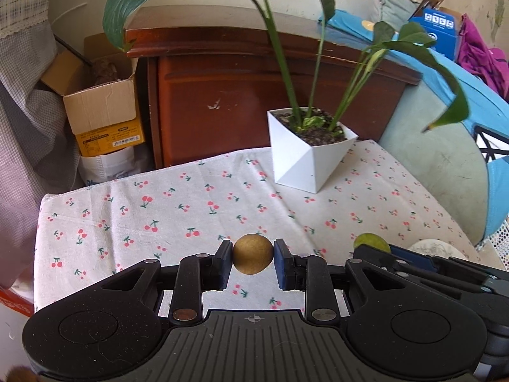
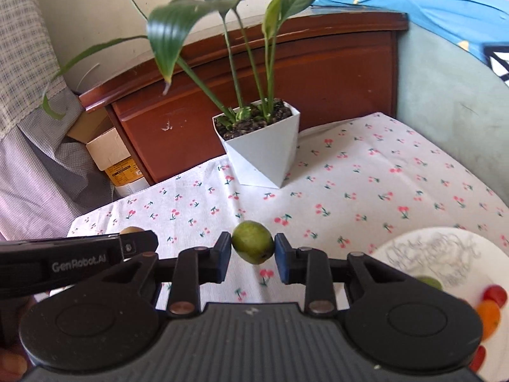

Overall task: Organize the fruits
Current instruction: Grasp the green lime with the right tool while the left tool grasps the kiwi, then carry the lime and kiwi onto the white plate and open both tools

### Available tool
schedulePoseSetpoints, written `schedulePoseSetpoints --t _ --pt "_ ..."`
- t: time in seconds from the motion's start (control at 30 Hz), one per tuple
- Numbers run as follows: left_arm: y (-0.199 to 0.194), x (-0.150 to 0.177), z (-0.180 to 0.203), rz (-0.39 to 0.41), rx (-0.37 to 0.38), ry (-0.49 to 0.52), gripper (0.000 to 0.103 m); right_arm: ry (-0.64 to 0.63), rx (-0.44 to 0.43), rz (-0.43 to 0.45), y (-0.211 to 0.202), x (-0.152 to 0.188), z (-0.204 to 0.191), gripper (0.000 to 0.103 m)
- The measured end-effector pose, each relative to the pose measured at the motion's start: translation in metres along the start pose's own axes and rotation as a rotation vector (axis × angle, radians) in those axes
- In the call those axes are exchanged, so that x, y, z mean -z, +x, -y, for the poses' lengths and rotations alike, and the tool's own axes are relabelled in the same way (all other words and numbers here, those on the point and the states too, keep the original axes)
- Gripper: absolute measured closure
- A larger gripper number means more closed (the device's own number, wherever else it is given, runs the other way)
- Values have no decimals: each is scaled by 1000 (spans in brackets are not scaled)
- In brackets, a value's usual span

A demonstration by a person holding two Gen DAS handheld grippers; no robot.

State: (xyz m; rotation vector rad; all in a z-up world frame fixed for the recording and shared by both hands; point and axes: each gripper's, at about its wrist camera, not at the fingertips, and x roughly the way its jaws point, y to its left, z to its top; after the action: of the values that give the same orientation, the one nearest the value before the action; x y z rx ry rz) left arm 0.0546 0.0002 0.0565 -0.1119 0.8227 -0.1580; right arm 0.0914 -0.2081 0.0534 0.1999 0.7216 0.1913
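Note:
My left gripper [image 1: 253,259] is shut on a round brown fruit [image 1: 253,258] and holds it above the cherry-print cloth [image 1: 178,210]. My right gripper [image 2: 253,248] is shut on a green fruit [image 2: 253,246], also above the cloth; that fruit shows at the right of the left wrist view [image 1: 370,242]. A white plate [image 2: 445,254] lies at the lower right with a green fruit [image 2: 429,281], a red fruit [image 2: 494,296] and an orange fruit [image 2: 488,318] on it. The left gripper's body and its brown fruit [image 2: 132,230] show at the left of the right wrist view.
A white faceted pot with a leafy plant [image 1: 310,149] stands at the back of the cloth. Behind it is a dark wooden cabinet [image 1: 238,95]. Cardboard boxes [image 1: 101,108] stand at the back left, and a green cushion [image 1: 445,175] is at the right.

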Motion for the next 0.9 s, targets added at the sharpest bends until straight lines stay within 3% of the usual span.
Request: schedulePoseSetpoints --t 0.57,0.9 --pt "-17 21 34 -2 70 27 78 61 10 69 -62 12 25 74" --pt "-20 17 63 32 170 74 78 149 69 139 -100 14 75 74"
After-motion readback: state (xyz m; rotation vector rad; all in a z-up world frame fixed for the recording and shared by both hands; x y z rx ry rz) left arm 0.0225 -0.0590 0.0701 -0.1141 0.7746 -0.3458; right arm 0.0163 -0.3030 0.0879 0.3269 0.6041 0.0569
